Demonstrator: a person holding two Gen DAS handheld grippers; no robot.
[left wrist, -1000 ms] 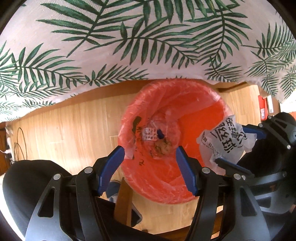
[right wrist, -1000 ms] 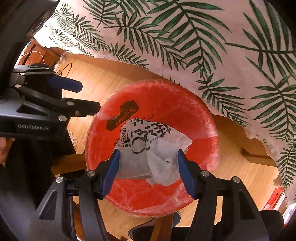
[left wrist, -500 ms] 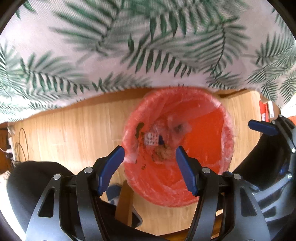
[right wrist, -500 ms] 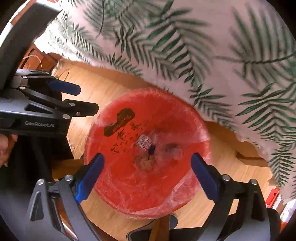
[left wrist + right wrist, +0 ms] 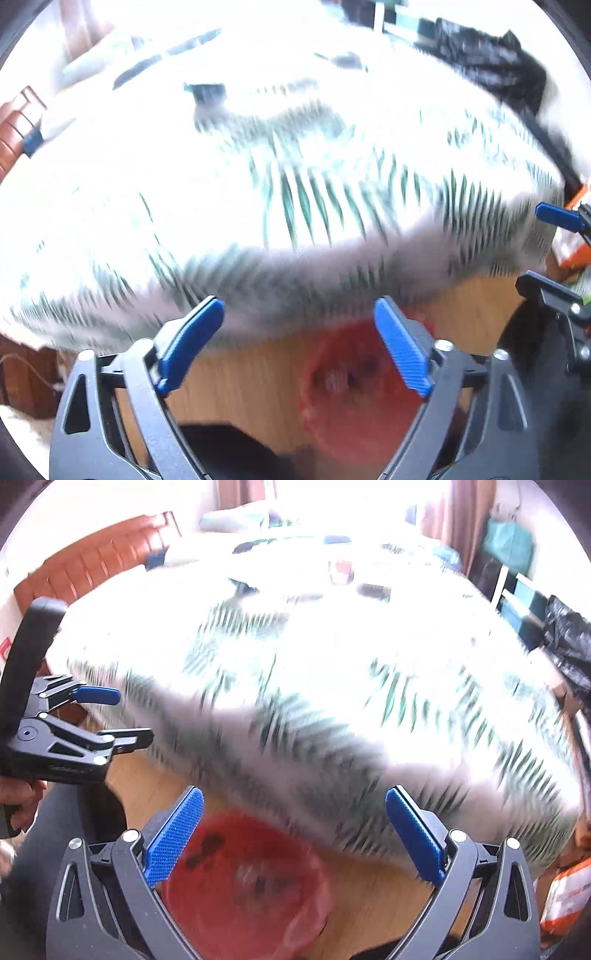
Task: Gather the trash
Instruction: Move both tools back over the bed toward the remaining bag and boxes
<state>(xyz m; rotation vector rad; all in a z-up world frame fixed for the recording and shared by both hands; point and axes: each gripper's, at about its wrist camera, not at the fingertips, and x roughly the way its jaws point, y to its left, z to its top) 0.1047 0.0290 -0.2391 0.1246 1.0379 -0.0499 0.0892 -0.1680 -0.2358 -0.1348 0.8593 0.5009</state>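
Table w/ white cloth printed in green palm fronds fills most of both views, blown out by glare & smeared by motion blur; small items on top can't be identified. Wood floor shows under the cloth edge.

Red bin, lined w/ a thin plastic bag, sits on the floor just below the cloth's hanging edge. Right-wrist view has it low & left of centre; in the left-wrist view the bin is low & right of centre. Trash lies at the bottom as dark & pale specks, too blurred to tell apart.

Left gripper: jaws opening, its 2 blue pads spread wide, nothing between them, only bin & floor seen through the gap. Also visible at left edge of the right-wrist view, held by a hand.

Right gripper: jaws opening, pads far apart, released, nothing between them. Its 2 fingers show at the right edge of the left-wrist view.

Orange-white packet lies on floor at far right.
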